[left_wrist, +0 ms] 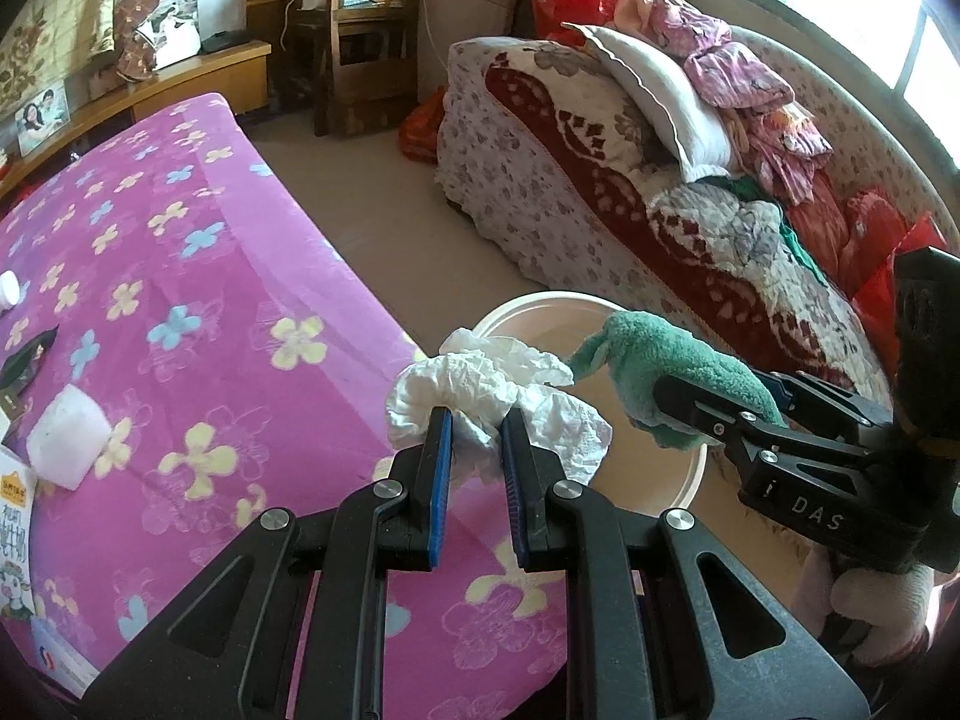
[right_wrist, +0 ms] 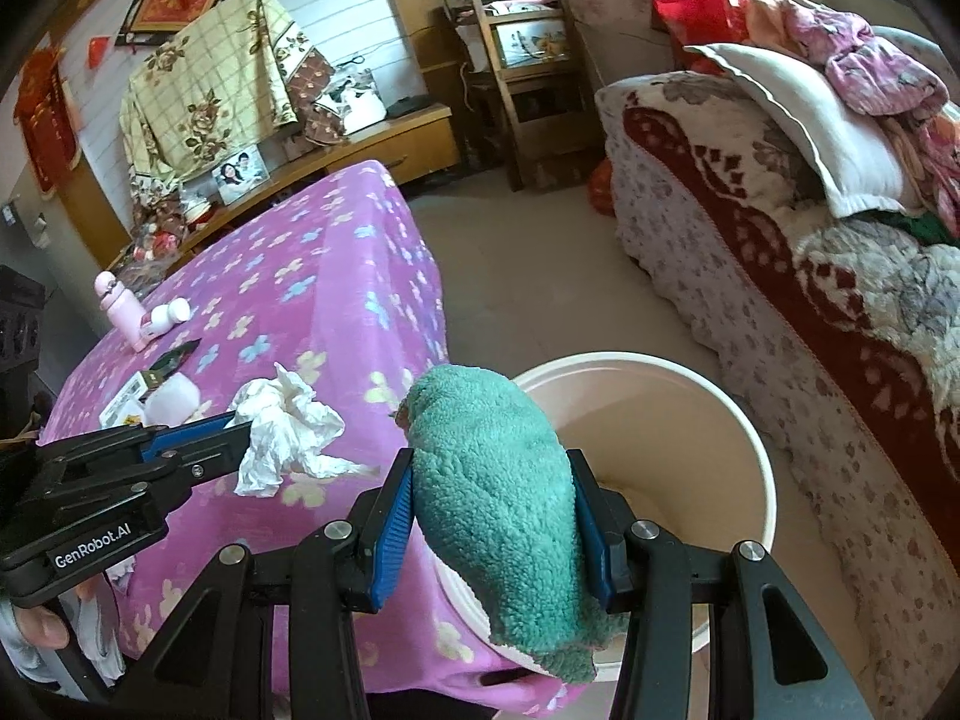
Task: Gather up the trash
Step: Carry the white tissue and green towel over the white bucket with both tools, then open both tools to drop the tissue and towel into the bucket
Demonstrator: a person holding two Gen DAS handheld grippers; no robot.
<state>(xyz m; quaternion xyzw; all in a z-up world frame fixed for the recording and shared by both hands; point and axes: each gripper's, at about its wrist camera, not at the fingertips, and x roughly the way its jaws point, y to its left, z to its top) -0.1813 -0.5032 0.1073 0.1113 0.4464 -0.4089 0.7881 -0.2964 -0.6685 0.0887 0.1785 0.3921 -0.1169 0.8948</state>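
Note:
My left gripper [left_wrist: 475,423] is shut on a crumpled white tissue [left_wrist: 480,384], held over the corner of the purple flowered table [left_wrist: 180,276]. The same tissue [right_wrist: 288,426] and left gripper [right_wrist: 234,429] show at the left of the right wrist view. My right gripper [right_wrist: 492,477] is shut on a fluffy green cloth [right_wrist: 498,480], held above the near rim of a cream bucket [right_wrist: 708,420] on the floor. From the left wrist view the green cloth [left_wrist: 666,360] hangs over the bucket [left_wrist: 540,315], with the right gripper [left_wrist: 654,402] beside it.
On the table lie a white foam block [left_wrist: 69,444], a white foam lump [right_wrist: 174,399], a pink bottle [right_wrist: 117,309], a small white bottle [right_wrist: 168,317] and printed packets [left_wrist: 15,546]. A sofa [left_wrist: 600,192] piled with pillows and clothes stands to the right of the bucket. A wooden chair [right_wrist: 522,78] stands at the back.

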